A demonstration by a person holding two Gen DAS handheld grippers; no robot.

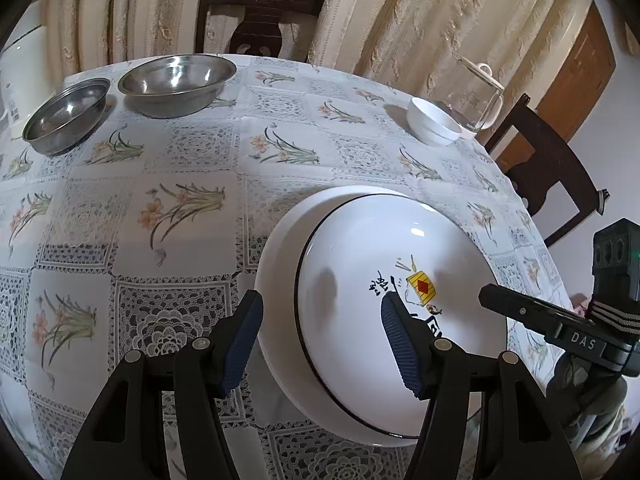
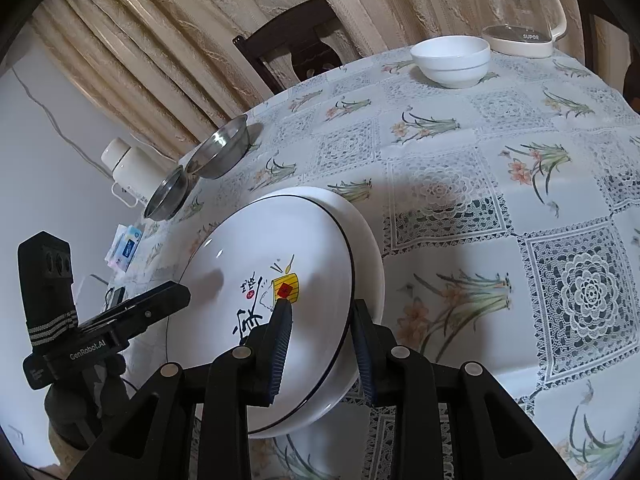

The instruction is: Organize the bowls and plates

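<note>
Though clamped by the right gripper [image 2: 322,350] on its rim, sat tilted near the table [image 1: 180,216]'s near edge atop a plain plate [image 1: 276,280], the painted plate [image 1: 400,280]; gaped wide alongside, the left gripper [image 1: 320,344]; risked sliding off under a thin one-sided pinch.

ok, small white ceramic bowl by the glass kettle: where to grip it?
Pinch the small white ceramic bowl by its rim, coming from above: it stands upright, mouth open, one finger inside the wall and one outside. Take the side facing away from the glass kettle.
</note>
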